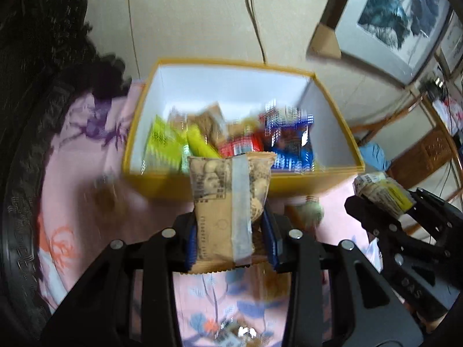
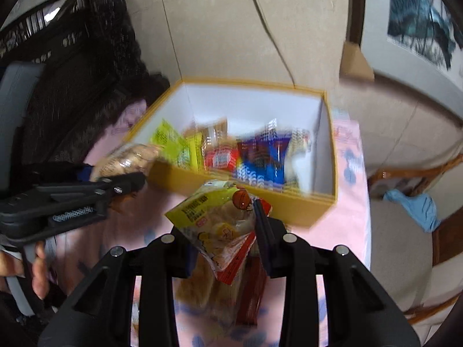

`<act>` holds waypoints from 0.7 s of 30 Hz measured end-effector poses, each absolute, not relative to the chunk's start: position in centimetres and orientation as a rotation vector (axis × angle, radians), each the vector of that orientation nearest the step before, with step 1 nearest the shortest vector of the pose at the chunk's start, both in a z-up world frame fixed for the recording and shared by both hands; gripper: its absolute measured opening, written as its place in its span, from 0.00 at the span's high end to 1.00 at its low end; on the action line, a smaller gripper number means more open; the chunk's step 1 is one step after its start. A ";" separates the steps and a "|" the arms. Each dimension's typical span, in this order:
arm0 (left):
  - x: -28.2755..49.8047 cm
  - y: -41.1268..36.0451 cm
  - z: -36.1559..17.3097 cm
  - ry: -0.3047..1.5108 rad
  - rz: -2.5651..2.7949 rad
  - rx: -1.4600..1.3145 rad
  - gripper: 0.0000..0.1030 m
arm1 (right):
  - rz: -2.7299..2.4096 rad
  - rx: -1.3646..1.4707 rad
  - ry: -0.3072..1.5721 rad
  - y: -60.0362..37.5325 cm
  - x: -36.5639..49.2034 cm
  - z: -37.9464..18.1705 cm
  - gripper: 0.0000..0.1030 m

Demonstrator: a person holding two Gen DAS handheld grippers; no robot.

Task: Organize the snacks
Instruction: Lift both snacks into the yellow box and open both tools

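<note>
Tan snack packet [image 1: 228, 202] between left gripper [image 1: 230, 241] pads

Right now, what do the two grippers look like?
Both are matte black plastic linkages with round silver pivot pins. The left gripper has blue ribbed pads inside its fingers. The right gripper has dark fingers and faint raised lettering on its body.

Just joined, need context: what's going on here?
A person is packing snacks with two handheld grippers. The left gripper is shut on a tan packet, the right gripper on a yellow-labelled packet. Both are held just short of the yellow box, which already holds several packets.
</note>
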State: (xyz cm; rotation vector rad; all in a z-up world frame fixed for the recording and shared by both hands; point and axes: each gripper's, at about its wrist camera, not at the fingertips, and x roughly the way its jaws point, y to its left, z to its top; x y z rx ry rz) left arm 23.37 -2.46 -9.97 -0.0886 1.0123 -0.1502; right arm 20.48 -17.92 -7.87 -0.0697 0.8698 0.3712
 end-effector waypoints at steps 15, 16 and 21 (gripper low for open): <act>29.3 -3.1 -7.0 0.984 -0.133 -0.043 0.64 | 0.343 -0.070 0.826 -18.0 26.2 -5.3 0.66; 29.5 -3.1 -7.1 0.984 -0.130 -0.043 0.64 | 0.341 -0.068 0.827 -17.9 26.4 -5.3 0.66; 30.8 -3.2 -7.3 0.990 -0.117 -0.037 0.63 | 0.315 -0.054 0.821 -18.3 27.8 -5.3 0.65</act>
